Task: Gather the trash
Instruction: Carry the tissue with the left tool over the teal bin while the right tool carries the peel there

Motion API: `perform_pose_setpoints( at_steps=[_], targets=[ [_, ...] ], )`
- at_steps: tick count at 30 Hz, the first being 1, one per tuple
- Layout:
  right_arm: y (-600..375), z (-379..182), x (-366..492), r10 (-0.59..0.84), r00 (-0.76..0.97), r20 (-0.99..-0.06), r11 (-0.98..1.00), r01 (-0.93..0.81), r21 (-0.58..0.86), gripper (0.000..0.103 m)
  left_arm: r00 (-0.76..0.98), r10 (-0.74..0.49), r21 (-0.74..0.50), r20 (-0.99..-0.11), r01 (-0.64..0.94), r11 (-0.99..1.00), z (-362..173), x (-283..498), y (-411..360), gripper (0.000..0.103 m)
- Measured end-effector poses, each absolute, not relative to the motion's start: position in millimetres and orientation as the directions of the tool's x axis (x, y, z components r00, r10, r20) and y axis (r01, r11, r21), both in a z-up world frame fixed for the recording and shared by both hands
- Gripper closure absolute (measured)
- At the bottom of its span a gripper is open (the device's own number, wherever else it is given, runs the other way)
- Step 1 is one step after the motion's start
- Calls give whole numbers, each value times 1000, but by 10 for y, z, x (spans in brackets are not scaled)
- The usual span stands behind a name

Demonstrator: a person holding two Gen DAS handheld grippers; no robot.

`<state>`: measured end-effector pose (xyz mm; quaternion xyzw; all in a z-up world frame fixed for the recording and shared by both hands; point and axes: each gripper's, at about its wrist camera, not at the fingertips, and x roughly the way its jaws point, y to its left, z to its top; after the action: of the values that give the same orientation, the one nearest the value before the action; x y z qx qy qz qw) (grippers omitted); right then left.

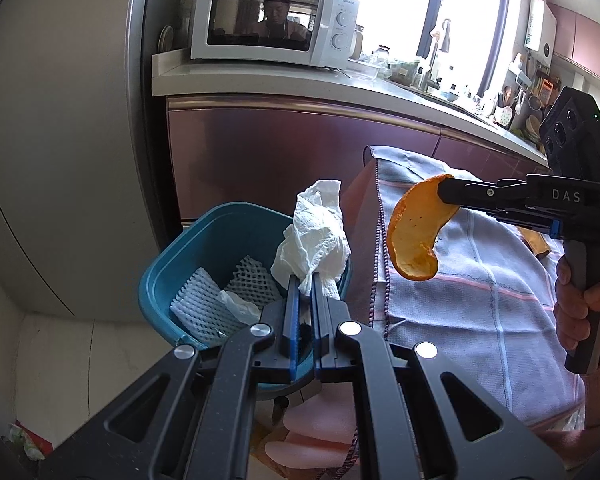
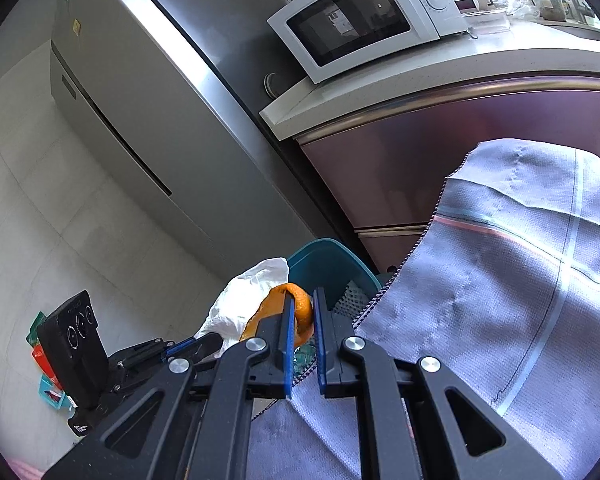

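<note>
Left of centre, the left gripper [image 1: 305, 280] is clamped on a crumpled white paper towel [image 1: 314, 236], light and soft, best pinched at a fold, above the blue bin [image 1: 172, 264]. At right, the right gripper [image 1: 446, 189] pinches a curved orange peel [image 1: 416, 236] by its upper tip: light, leathery, possibly slippery.

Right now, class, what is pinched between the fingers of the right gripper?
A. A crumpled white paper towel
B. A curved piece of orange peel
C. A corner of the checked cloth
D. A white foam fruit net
B: the left wrist view shows the right gripper shut on the orange peel, which hangs over the checked cloth; the paper towel is in the left gripper, above the blue bin.
</note>
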<state>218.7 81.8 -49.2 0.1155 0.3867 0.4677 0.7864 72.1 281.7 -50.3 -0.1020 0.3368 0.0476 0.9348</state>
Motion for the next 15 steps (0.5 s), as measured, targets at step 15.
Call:
perform_pose_setpoints(
  at_steps=[15],
  targets=[
    [1084,-611,2282,808,235,-540,545,-649,531,95,743,38,-165,-668,-198,966,-667,783,2951,98]
  ],
)
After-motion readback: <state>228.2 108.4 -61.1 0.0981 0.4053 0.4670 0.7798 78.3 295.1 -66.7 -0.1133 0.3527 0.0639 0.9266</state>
